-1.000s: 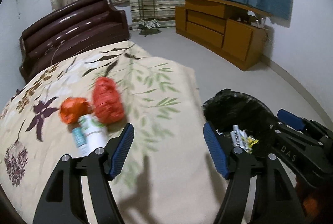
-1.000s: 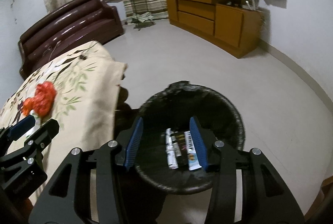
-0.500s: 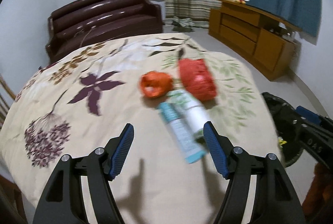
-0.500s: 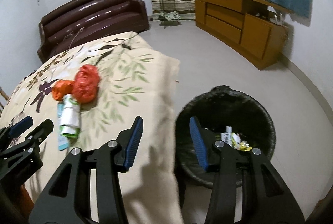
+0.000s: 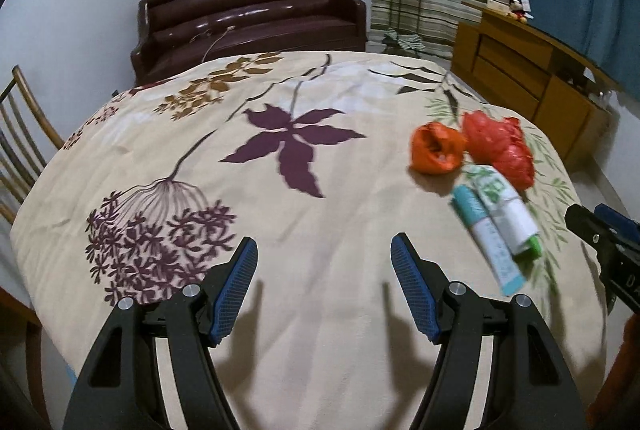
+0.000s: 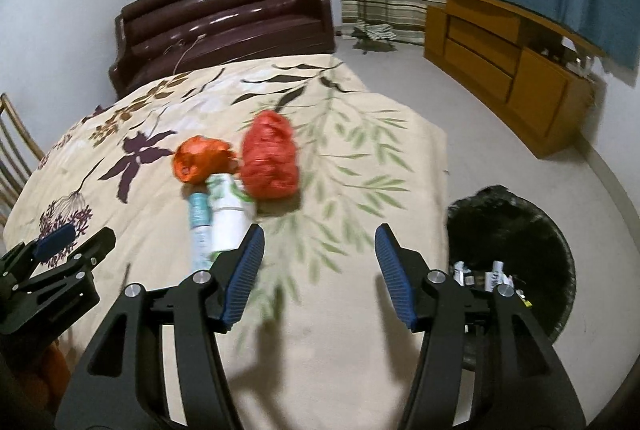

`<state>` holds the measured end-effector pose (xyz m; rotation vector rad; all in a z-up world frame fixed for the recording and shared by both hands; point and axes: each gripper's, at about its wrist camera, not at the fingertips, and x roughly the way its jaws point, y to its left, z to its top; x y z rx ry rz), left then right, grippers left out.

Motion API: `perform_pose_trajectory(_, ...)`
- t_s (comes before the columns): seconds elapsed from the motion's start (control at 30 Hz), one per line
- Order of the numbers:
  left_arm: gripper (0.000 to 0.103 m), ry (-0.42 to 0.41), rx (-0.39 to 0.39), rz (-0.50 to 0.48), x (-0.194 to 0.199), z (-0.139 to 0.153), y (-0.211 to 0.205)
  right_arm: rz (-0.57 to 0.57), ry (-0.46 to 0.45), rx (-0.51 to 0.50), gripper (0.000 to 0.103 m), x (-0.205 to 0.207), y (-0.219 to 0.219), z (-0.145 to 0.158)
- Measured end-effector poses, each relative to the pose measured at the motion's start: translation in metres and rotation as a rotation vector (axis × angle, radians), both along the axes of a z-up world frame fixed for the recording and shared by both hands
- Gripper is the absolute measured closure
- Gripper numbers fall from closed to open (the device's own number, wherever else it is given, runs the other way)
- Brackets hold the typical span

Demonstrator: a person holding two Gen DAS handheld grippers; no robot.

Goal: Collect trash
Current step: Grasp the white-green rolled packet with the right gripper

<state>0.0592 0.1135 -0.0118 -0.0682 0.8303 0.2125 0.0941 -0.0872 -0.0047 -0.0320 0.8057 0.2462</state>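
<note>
Trash (image 6: pixel 224 206) sits bunched near the tablecloth's (image 5: pixel 320 230) right edge, well apart from the bin (image 6: pixel 516 230) on the floor, while left gripper (image 5: pixel 324 290) and right gripper (image 6: pixel 318 270) hover wide and empty above bare cloth.

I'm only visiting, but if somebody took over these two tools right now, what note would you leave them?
Left tool: open, empty, above the floral tablecloth.
Right tool: open, empty, near the table's edge beside the black-lined trash bin.
On the table, bunched together: crumpled red plastic bag, orange crumpled wrapper, white-and-green tube, teal-and-white tube.
Done: a few small items already lie in the bin.
Left: bin those four pieces.
</note>
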Motion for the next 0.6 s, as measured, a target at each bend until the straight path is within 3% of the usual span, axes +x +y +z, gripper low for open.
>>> perform_pose_trajectory(0.3, 0.036, 0.001, -0.012, 0.031, 0.0, -0.004, 0.022, 0.067, 0.014, -0.044, 0.048, 0.006, 0.038, -0.007)
perform_pose_trajectory(0.6, 0.036, 0.007, -0.037, 0.03, 0.002, -0.008, 0.029, 0.1, 0.056, -0.076, 0.065, 0.016, 0.059, -0.02)
